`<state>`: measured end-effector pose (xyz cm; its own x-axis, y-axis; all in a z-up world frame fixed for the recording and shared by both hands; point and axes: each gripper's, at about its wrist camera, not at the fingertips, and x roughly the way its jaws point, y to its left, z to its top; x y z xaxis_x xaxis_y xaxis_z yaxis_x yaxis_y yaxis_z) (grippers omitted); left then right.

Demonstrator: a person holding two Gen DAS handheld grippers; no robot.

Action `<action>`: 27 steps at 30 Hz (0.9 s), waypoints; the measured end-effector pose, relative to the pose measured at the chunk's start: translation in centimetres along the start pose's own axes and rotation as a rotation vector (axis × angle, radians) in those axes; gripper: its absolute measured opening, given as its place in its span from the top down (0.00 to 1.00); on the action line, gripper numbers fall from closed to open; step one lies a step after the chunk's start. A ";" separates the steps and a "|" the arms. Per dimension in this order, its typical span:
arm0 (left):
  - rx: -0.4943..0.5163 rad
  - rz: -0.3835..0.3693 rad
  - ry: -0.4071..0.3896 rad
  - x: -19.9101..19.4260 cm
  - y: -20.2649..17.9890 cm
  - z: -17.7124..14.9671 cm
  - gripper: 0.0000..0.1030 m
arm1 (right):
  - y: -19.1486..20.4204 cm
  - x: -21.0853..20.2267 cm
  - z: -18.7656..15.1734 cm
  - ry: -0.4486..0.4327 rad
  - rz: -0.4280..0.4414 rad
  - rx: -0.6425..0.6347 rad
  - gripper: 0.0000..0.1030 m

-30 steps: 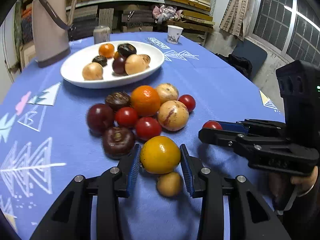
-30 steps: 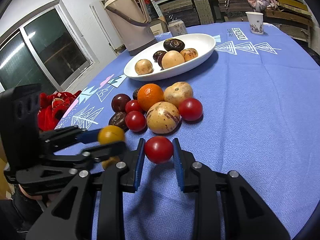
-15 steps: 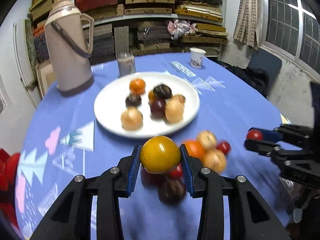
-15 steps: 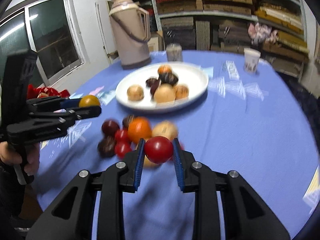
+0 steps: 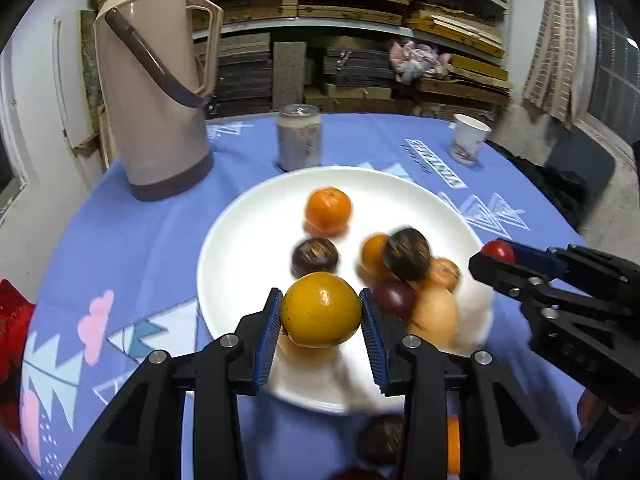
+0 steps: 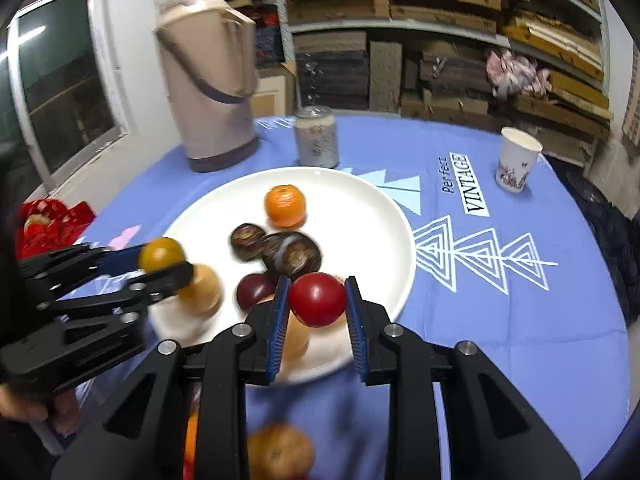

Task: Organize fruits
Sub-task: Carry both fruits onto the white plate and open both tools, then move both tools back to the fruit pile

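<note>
Here a yellow-orange fruit (image 5: 321,310) is clamped in the left tongs (image 5: 321,316) over the near rim of the white plate (image 5: 240,236). A red tomato (image 6: 317,299) is gripped by the right tongs (image 6: 317,304) above the same plate, where an orange (image 6: 285,205) and dark fruits (image 6: 291,255) are seen on the blue-clothed counter (image 6: 520,320).

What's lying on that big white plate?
On the white plate: an orange mandarin, dark brown fruits, a purple one and pale tan ones. Those behind the held yellow fruit are hidden.
</note>
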<state>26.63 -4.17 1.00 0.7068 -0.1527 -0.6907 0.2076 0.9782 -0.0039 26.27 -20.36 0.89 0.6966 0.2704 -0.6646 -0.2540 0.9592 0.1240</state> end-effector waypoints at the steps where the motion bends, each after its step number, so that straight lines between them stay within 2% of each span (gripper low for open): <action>1: -0.018 0.000 0.001 0.5 0.4 0.5 0.62 | -0.3 0.8 0.4 0.002 -0.004 0.017 0.74; 3: -0.054 -0.008 0.007 1.0 0.9 0.7 0.62 | -1.2 1.9 0.9 0.003 0.008 0.072 0.73; 4: -0.071 -0.009 -0.005 1.1 1.3 0.6 0.60 | -1.5 2.4 1.1 0.009 0.020 0.096 0.56; 5: -0.069 0.003 -0.013 1.0 1.4 0.6 0.48 | -1.8 2.7 1.2 0.011 0.025 0.117 0.32; 6: -0.060 0.031 -0.023 0.8 1.4 0.5 0.26 | -2.1 2.8 1.1 -0.006 0.015 0.133 0.27; 8: -0.047 0.097 -0.081 -0.3 1.7 0.4 0.08 | -1.9 2.4 0.9 -0.025 0.017 0.120 0.26; 10: -0.051 0.105 -0.149 -1.7 1.8 0.1 0.07 | -1.8 1.8 0.5 -0.037 0.028 0.121 0.22; 11: -0.049 0.095 -0.155 -2.0 1.9 0.1 0.07 | -1.9 1.3 0.2 -0.050 0.028 0.132 0.15; 13: -0.041 0.075 -0.167 -2.7 1.8 -0.3 0.07 | -2.4 -0.1 -0.6 -0.089 0.039 0.163 0.07; 16: -0.050 0.095 -0.167 -2.8 1.7 -0.5 0.07 | -3.5 -2.2 -2.1 -0.144 0.073 0.226 0.06; 21: -0.091 0.087 -0.210 -3.7 1.9 -1.5 0.07 | -5.8 -5.9 -5.0 -0.312 0.046 0.368 0.05; 23: -0.111 0.073 -0.245 -4.4 2.1 -2.6 0.07 | -6.4 -6.6 -5.7 -0.317 0.070 0.409 0.05; 24: -0.115 0.074 -0.249 -4.6 2.3 -2.9 0.07 | -6.7 -6.7 -6.0 -0.298 0.132 0.423 0.05; 27: -0.095 0.080 -0.241 -5.5 2.4 -3.9 0.07 | -6.3 -7.2 -6.8 -0.277 0.190 0.410 0.05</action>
<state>20.62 -0.44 1.99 0.8611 -0.0924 -0.4999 0.0883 0.9956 -0.0319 18.35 -28.88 -0.13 0.8292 0.4010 -0.3895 -0.1482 0.8295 0.5384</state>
